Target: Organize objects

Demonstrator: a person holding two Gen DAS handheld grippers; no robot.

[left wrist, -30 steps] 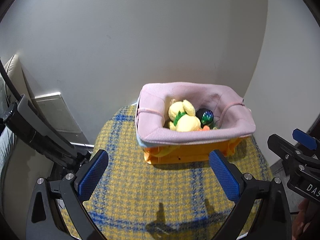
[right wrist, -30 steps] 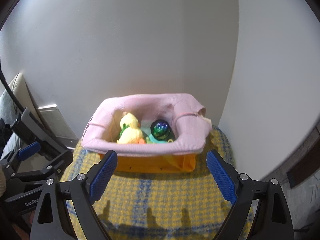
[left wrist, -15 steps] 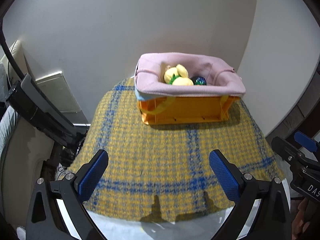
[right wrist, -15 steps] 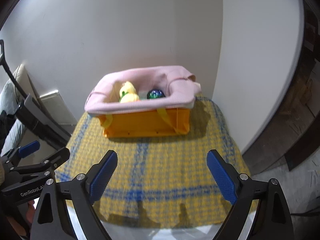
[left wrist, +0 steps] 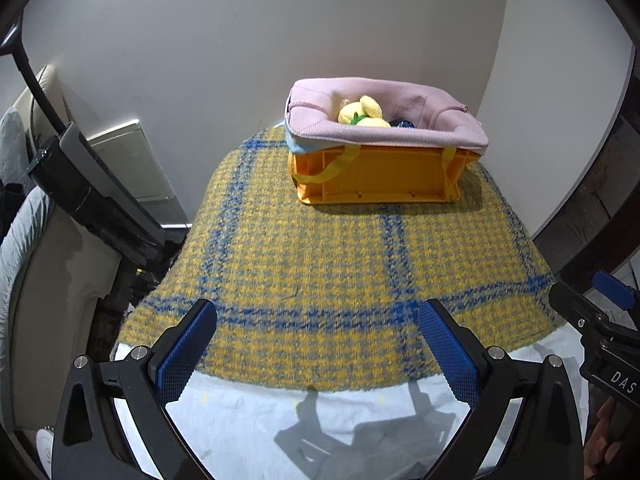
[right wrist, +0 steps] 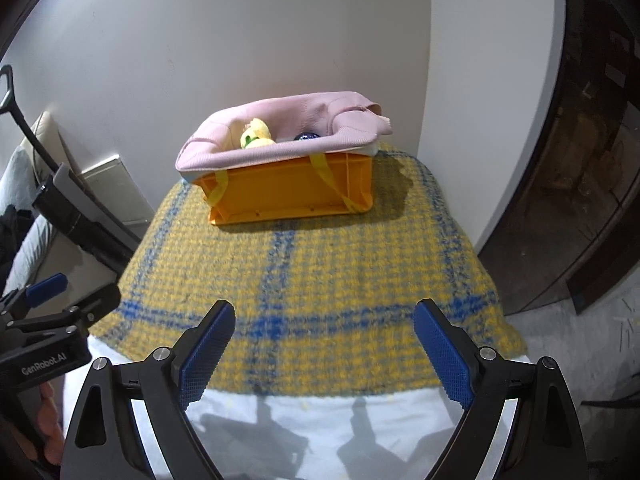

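Withdrawn from orange crate (left wrist: 376,178) toward near edge of yellow-blue plaid cloth (left wrist: 320,264). Crate at far edge, lined with pink fabric (left wrist: 384,136), holding yellow plush toy (left wrist: 362,112). Left gripper (left wrist: 318,350), right gripper (right wrist: 322,350): jaws spread, empty, well apart from crate.

Both grippers look alike — black angular frames with silver screws. The left gripper (left wrist: 316,344) and the right gripper (right wrist: 323,344) carry blue cross-hatched pads — white lettering marks the bodies.
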